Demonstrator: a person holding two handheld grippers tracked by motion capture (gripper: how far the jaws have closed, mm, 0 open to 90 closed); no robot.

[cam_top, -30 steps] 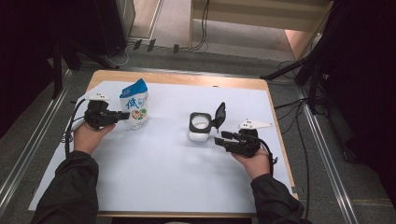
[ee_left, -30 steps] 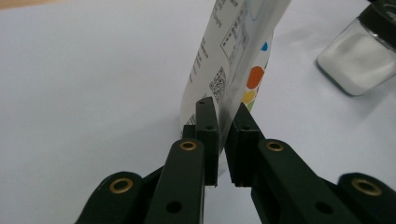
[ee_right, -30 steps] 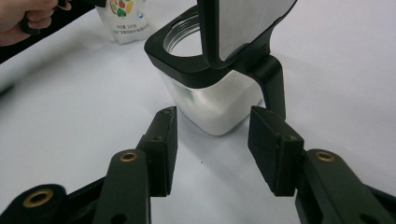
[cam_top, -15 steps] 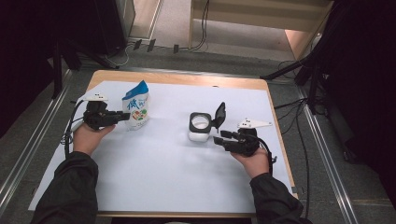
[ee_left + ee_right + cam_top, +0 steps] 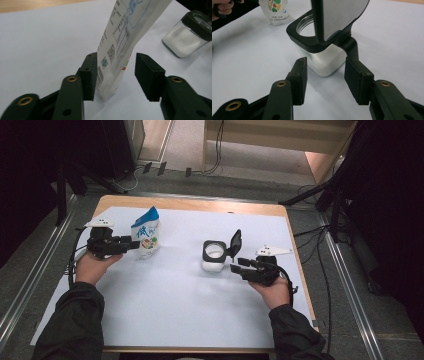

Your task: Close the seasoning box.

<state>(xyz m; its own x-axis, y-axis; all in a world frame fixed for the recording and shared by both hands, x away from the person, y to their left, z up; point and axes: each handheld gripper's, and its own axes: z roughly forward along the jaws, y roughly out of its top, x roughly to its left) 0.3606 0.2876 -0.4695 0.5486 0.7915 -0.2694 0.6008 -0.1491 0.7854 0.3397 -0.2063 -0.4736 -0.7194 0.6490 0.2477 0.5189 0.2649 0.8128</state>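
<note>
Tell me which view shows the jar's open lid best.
The right gripper view: the jar stands just beyond the jaws, its lid raised upright on the hinge, pale inner face large and sharp. The high view shows the lid small and dark, edge-on. The left gripper view shows the jar at the frame's edge, lid cropped.

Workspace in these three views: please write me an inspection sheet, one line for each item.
Surface: white sheet covering a wooden table.
Job's things: blue-and-white pouch standing upright; square jar with white powder, its flip lid open and upright.
Clutter: nothing seen.
Grippers: left gripper has just been opening; the pouch is between its jaws, one pad near or touching it, the other clear. Right gripper is open, jaws either side of the jar's base, not pressing.
Cables: one trails from each gripper; more lie on the floor beyond the table.
Surroundings: grey floor, dark stands, metal rails beside the table.
</note>
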